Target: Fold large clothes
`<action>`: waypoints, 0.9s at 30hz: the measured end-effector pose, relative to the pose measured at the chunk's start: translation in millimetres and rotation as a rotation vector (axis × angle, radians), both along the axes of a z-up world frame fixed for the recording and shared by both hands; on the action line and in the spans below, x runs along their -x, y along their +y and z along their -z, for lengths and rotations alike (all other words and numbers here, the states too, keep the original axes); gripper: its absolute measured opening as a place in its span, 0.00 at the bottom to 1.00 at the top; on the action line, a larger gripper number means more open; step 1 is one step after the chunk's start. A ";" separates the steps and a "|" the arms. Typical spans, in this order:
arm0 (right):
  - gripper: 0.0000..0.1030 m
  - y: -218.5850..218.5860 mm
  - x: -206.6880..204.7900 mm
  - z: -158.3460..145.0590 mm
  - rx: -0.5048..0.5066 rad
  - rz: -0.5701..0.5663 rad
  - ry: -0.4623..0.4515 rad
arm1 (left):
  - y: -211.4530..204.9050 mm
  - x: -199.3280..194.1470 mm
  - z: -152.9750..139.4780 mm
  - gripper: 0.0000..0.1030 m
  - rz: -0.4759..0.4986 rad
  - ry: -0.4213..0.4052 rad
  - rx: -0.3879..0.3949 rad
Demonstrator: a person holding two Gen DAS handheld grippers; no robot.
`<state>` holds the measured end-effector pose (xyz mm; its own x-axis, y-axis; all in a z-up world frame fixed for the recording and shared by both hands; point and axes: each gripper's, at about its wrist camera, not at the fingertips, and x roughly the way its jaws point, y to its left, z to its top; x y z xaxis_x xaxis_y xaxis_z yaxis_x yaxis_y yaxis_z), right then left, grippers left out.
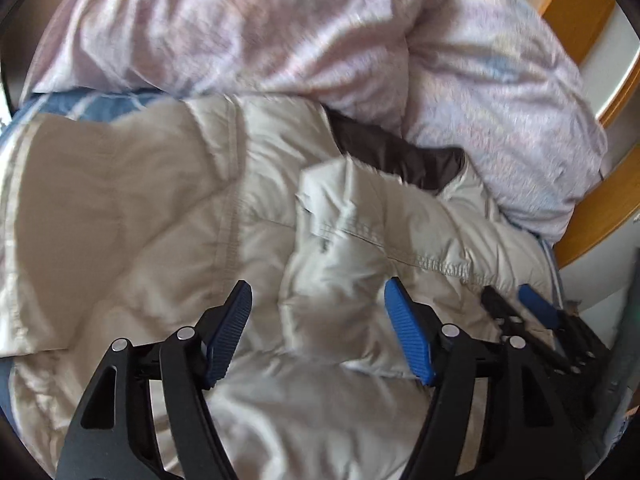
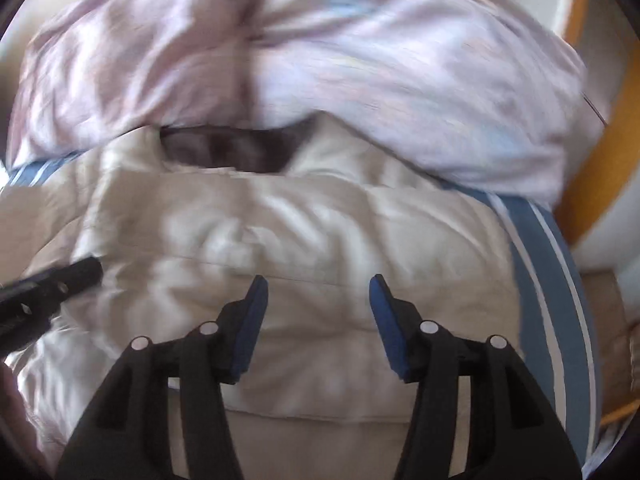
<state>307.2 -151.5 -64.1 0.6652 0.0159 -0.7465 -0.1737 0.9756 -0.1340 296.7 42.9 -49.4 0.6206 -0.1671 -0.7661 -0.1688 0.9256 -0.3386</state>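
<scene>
A beige quilted puffer jacket (image 1: pixel 168 200) with a dark brown lining (image 1: pixel 400 156) lies on the bed, one sleeve folded across its body (image 1: pixel 360 240). It also fills the right wrist view (image 2: pixel 280 232), its lining (image 2: pixel 228 152) showing at the collar. My left gripper (image 1: pixel 320 300) is open and empty, just above the folded sleeve. My right gripper (image 2: pixel 318 292) is open and empty over the jacket's body; it shows at the right in the left wrist view (image 1: pixel 516 304). The left gripper's finger (image 2: pixel 60 280) enters the right wrist view from the left.
A crumpled pink-and-white duvet (image 1: pixel 280 28) is heaped behind the jacket, also in the right wrist view (image 2: pixel 360 60). A blue-and-white striped sheet (image 2: pixel 548 264) lies under the jacket. A wooden bed frame (image 1: pixel 592 216) runs along the right.
</scene>
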 end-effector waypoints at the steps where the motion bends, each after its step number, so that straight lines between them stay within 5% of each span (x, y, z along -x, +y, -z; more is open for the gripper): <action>1: 0.52 11.1 -0.5 2.1 0.008 -0.022 0.003 | 8.9 11.4 -7.7 0.68 -0.008 -0.027 -0.004; 5: 0.53 48.3 -6.4 11.3 0.054 -0.077 0.030 | 40.3 46.7 -26.1 0.72 -0.026 -0.086 -0.020; 11: 0.53 92.7 -3.4 42.0 0.309 -0.081 0.020 | 91.6 105.6 -29.5 0.73 -0.063 -0.110 -0.001; 18: 0.65 53.1 14.4 10.2 0.023 -0.034 0.026 | 184.2 180.3 0.4 0.74 -0.277 -0.055 0.110; 27: 0.70 43.6 43.0 -21.3 -0.075 -0.043 -0.005 | 275.8 235.8 38.4 0.72 -0.639 -0.027 0.334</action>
<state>264.1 -107.9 -42.8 0.6661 0.1001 -0.7391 -0.2151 0.9746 -0.0619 60.9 318.6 -87.8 0.6935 0.0121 -0.7204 -0.6300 0.4952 -0.5982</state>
